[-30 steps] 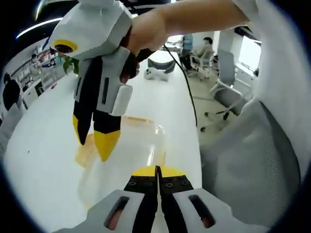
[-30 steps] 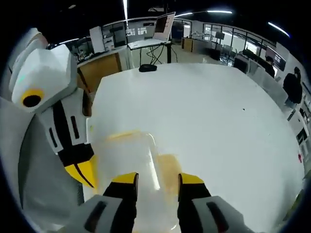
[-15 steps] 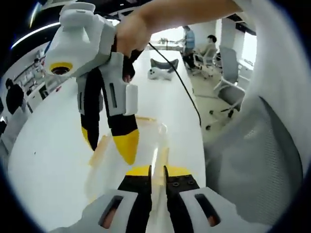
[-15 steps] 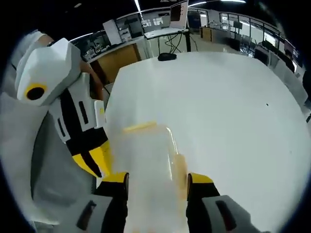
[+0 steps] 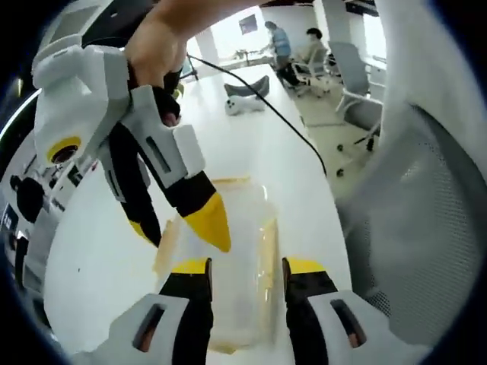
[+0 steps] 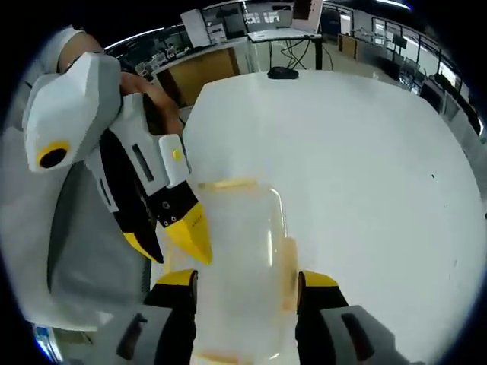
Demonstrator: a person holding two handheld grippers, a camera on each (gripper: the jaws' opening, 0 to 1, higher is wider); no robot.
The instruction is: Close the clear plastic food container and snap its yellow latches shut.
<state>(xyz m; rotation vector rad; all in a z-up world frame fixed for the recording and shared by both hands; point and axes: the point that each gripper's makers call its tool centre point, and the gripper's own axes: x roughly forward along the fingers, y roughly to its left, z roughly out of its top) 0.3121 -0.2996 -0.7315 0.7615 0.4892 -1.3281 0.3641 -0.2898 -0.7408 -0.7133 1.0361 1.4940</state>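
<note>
Lower centre of both views: clear plastic food container [image 5: 236, 251] [image 6: 242, 251] lying on the white table [image 5: 114, 251] [image 6: 365, 175], framed by each view's own jaws.
Container lid: looks seated on the box; cannot tell whether fully pressed down.
Yellow latches: one along the far short edge [image 5: 228, 182] [image 6: 227, 184], others along the long sides [image 5: 267, 255] [image 6: 289, 266]; cannot tell whether snapped shut.
Left gripper [image 5: 246, 266]: rising from the bottom of the left gripper view, jaws spread apart on either side of the container's near end, gripping nothing; contact with the container's sides cannot be told.
Left gripper, seen from the right gripper view [image 6: 169, 236]: entering from the left of frame, yellow tips parted, the nearer tip against the container's left edge.
Right gripper [image 6: 247, 277]: jaws spread wide at the bottom of the right gripper view, straddling the container's near end, holding nothing.
Right gripper, seen from the left gripper view [image 5: 183, 228]: coming down from the upper left, held by a hand [image 5: 156, 57], tips parted, one yellow tip over the lid, the other beside the container's left edge.
Upper right of the left gripper view: office chairs [image 5: 358, 84] and seated people [image 5: 293, 49] beyond the table's end.
Top of the right gripper view: desk with a monitor [image 6: 304, 11].
</note>
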